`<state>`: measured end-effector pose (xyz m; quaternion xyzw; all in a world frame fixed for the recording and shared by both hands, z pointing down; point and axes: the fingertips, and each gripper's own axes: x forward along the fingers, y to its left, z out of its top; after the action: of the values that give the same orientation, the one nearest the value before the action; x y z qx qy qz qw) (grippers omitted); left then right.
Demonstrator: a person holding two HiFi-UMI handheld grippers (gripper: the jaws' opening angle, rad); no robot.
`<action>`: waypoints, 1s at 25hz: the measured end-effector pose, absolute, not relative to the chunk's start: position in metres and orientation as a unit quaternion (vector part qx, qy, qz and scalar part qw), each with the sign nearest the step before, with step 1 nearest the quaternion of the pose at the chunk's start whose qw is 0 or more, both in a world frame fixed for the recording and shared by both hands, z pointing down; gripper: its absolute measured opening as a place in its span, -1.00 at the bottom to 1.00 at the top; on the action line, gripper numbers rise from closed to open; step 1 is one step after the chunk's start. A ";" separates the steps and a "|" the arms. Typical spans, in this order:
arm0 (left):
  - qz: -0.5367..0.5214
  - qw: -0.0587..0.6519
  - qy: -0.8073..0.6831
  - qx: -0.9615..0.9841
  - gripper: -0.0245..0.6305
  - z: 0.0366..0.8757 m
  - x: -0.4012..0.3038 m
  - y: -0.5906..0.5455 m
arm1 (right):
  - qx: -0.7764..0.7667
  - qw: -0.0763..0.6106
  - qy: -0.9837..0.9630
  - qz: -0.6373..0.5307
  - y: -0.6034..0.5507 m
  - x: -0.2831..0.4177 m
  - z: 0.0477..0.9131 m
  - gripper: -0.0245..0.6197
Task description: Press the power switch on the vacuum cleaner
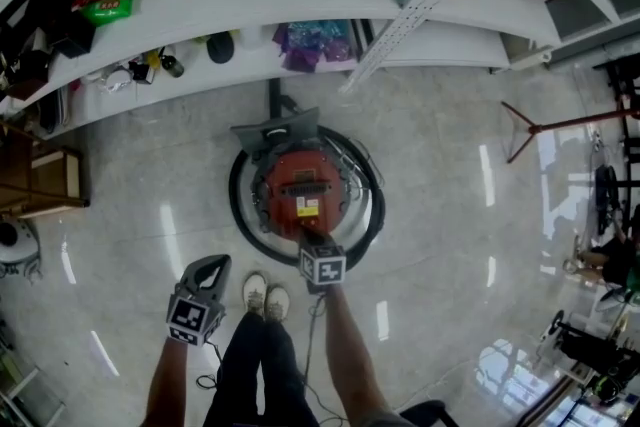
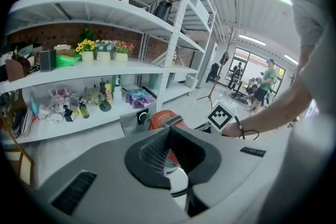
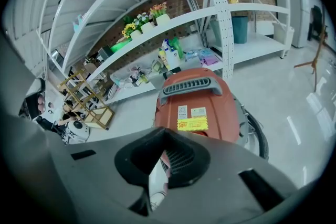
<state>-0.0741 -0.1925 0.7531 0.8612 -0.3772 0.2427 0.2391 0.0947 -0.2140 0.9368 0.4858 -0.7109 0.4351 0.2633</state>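
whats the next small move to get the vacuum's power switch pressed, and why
Probably ease the right hand-held gripper down and forward onto the top of the round red vacuum cleaner. Its jaws are together, good for poking, and it hovers at the body's near edge. The left hand-held gripper hangs off to the side. The switch itself isn't clearly visible.

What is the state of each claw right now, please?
Left claw: closed, holding nothing.
Right claw: closed, holding nothing, close to the vacuum cleaner.

Vacuum cleaner [image 3: 202, 105] sticker [image 3: 192, 124] print too small
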 end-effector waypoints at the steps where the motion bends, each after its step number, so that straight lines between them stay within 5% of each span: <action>1: 0.241 0.237 -0.378 0.862 -0.90 0.749 -0.074 -0.193 | 0.488 0.260 -0.712 0.433 -0.213 0.095 0.932 -0.89; 25: 0.188 0.171 -0.375 0.892 -0.90 0.622 -0.056 -0.194 | 0.536 0.189 -0.739 0.362 -0.186 0.110 0.751 -0.89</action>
<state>-0.0565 -0.1936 0.6222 0.8917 -0.3747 0.1880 0.1706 0.1095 -0.1864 0.7511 0.5363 -0.7386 0.3620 0.1891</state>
